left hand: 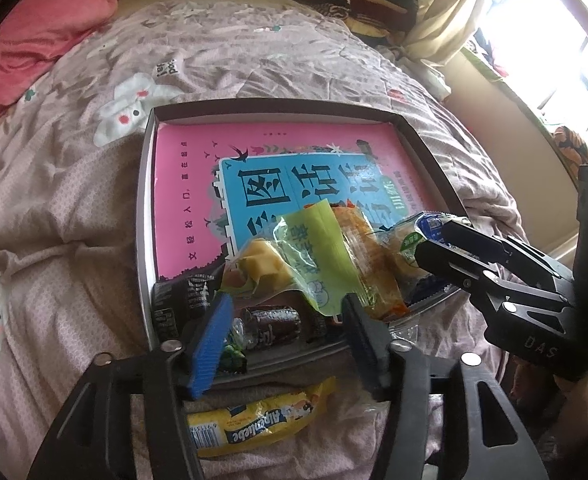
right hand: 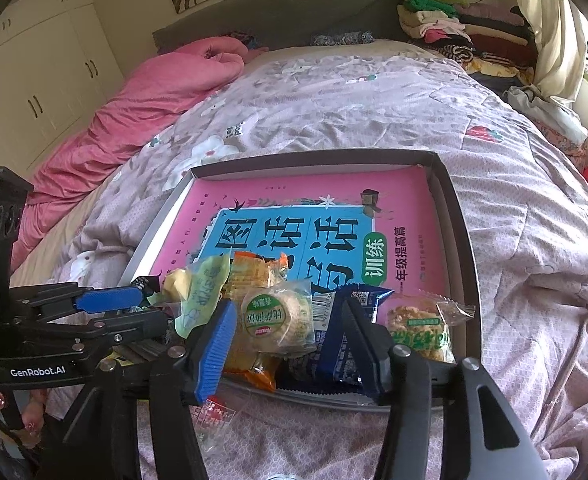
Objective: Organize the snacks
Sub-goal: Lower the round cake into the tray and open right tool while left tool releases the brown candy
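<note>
A bed quilt (right hand: 374, 100) fills the scene. On it lies a shallow box (right hand: 460, 240) holding a pink book (right hand: 294, 200), with snack packets (right hand: 277, 320) heaped at its six o'clock edge. A yellow candy pack (left hand: 261, 420) lies outside, at six o'clock. Left gripper (left hand: 285, 344) and right gripper (right hand: 289, 344) hover open above the heap.

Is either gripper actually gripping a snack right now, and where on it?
Neither. The left gripper and the right gripper both stand open over the snack pile at the near end of the box, pads pressing on nothing.
</note>
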{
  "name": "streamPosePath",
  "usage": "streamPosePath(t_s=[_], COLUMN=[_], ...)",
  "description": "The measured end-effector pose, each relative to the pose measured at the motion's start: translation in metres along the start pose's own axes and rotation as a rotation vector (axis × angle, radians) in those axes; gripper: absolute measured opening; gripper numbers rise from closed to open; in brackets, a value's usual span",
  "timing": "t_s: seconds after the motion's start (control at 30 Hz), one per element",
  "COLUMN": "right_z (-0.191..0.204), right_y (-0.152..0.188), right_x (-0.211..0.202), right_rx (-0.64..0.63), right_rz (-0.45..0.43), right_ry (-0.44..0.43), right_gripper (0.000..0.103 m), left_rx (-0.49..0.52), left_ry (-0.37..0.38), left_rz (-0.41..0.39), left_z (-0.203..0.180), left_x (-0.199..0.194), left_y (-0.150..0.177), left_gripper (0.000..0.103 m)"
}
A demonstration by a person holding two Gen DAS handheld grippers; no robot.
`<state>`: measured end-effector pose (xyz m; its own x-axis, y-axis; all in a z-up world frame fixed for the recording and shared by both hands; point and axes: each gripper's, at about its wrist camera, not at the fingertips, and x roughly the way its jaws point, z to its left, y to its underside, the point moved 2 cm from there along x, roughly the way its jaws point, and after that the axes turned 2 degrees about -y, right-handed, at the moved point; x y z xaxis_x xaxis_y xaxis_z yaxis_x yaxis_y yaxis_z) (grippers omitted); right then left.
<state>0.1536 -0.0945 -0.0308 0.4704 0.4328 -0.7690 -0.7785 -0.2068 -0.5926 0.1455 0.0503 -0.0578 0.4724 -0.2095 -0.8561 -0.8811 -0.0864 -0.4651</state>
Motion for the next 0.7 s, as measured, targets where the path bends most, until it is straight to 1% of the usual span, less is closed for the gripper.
streamPosePath(t_s=[0.1, 0.2, 0.6, 0.63, 0.7], right_z=[0.000, -0.001, 0.000, 0.000, 0.001], right_y=[0.000, 0.000, -0.001, -0.001, -0.001], right_x=[-0.001, -0.003, -0.014, -0.015, -0.018], right_rx=[0.001, 0.003, 0.010, 0.011, 0.015], right_rz=[-0.003, -0.008, -0.034, -0.035, -0.040], right_ry=[0.001, 0.001, 0.002, 0.001, -0.004], right_gripper=[0.055, 0.056, 0.058, 0.058, 0.058], left_rx=[0.004, 0.000, 0.007, 0.011, 0.025], left_ry=[-0.001, 0.004, -0.022, -0.030, -0.045], left_rz=[-0.002, -0.011, -0.046, -0.048, -0.054], left_z=[0.000, 0.000, 0.004, 0.004, 0.004], left_x=[-0.003, -0.007, -0.029, -0.031, -0.034], left_y=[0.000, -0.001, -0.003, -0.002, -0.001], left_gripper=[0.062, 0.067, 0.068, 0.075, 0.077])
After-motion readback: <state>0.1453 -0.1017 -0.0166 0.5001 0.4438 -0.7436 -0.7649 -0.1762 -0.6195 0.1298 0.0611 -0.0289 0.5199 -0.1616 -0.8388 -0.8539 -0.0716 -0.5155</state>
